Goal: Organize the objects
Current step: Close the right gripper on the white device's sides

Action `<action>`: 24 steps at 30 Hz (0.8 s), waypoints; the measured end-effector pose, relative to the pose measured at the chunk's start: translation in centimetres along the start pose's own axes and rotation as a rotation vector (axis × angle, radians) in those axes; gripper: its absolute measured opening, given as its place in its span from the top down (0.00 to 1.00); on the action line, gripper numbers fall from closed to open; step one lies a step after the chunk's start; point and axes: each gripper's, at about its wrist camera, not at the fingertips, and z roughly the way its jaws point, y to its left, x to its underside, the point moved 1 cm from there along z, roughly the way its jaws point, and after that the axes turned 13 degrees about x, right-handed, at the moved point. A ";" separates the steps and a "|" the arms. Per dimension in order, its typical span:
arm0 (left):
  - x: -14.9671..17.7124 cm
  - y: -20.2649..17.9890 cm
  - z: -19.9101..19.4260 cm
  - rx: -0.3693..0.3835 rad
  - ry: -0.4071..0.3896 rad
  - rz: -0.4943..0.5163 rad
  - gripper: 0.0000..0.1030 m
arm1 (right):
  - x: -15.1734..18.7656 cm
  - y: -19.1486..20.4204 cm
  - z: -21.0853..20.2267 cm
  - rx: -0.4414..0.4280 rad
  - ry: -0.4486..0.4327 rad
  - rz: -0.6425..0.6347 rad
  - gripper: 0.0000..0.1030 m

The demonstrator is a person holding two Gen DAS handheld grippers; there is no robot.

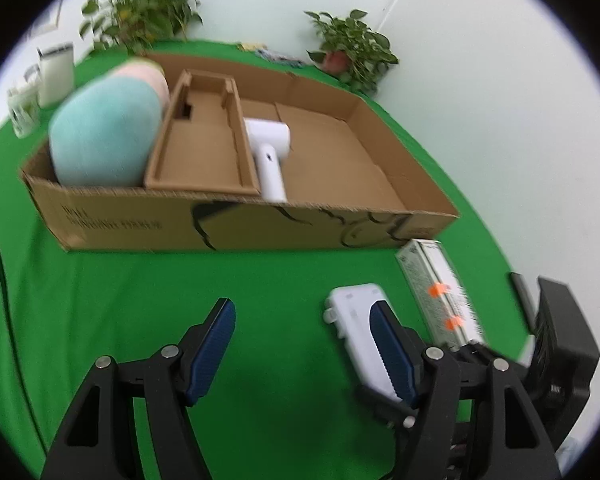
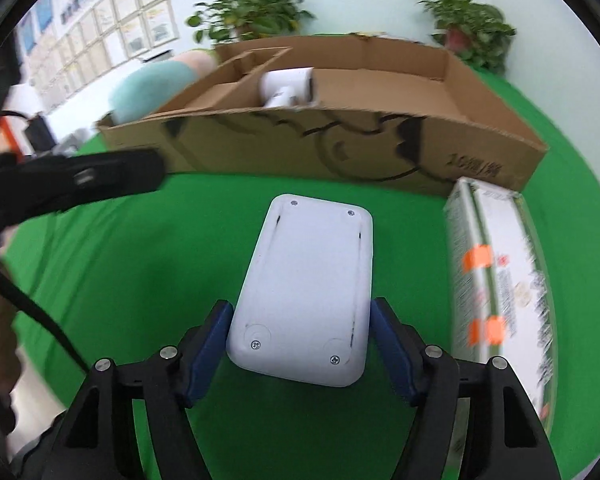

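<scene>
My right gripper [image 2: 300, 340] is shut on a white plastic device [image 2: 308, 280], underside up with screws showing, held above the green cloth. The same device [image 1: 356, 320] shows in the left wrist view beside my open, empty left gripper [image 1: 304, 340]. A shallow cardboard box [image 1: 140, 220] lies ahead; it holds a teal and pink cushion [image 1: 104, 136], a cardboard insert [image 1: 204, 152] and a white hair dryer [image 1: 268, 152]. The box [image 2: 380, 152] and dryer [image 2: 288, 88] also show in the right wrist view. A long carton with orange stickers [image 2: 496, 280] lies to the right.
The carton [image 1: 436, 288] lies in front of the box's right corner. Potted plants [image 1: 352, 48] stand at the back by the wall, with white containers [image 1: 56, 72] at the far left. My left gripper's body [image 2: 72, 180] crosses the left of the right wrist view.
</scene>
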 end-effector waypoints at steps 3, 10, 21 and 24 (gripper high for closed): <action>0.2 1.3 1.2 0.127 0.049 -0.109 0.33 | 0.5 0.5 -0.6 -0.015 -0.046 -0.017 0.02; 1.5 0.9 4.0 0.217 0.159 -0.132 0.33 | 0.0 0.3 0.5 -0.026 -0.051 -0.012 0.02; 3.6 0.5 5.7 0.294 0.224 -0.209 0.44 | 1.3 3.0 1.3 0.056 -0.045 -0.092 0.31; 3.8 0.5 5.5 0.276 0.223 -0.204 0.52 | 1.3 3.2 1.4 0.081 -0.048 -0.098 0.32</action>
